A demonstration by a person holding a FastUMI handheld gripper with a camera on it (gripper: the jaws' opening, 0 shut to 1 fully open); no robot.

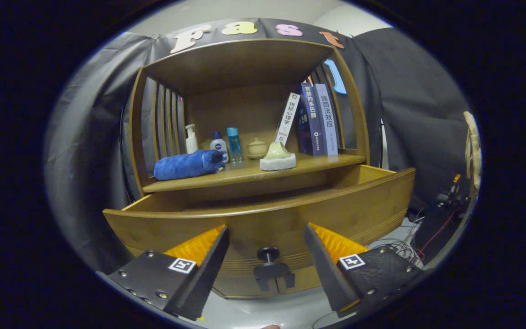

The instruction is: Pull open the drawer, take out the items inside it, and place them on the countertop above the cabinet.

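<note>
A wooden cabinet [249,137] stands against the black cloth wall, and its drawer [263,214] is pulled out toward the gripper [266,249], long axis running left to right, front panel facing the fingers. I cannot see down into the drawer from here. On the shelf above it, from the left: a rolled blue towel [187,164] lying on its side with its length along the shelf, a white pump bottle [191,139] behind it, a small white-and-blue bottle [218,145], a slim blue bottle [234,144], a little lidded pot [257,148], a pale lump on a white base [278,157], then leaning and upright books [313,119]. The fingers are spread wide, holding nothing, with the drawer's dark knob [268,262] between them, untouched. Loose cables [409,242] lie on the floor to the right.
</note>
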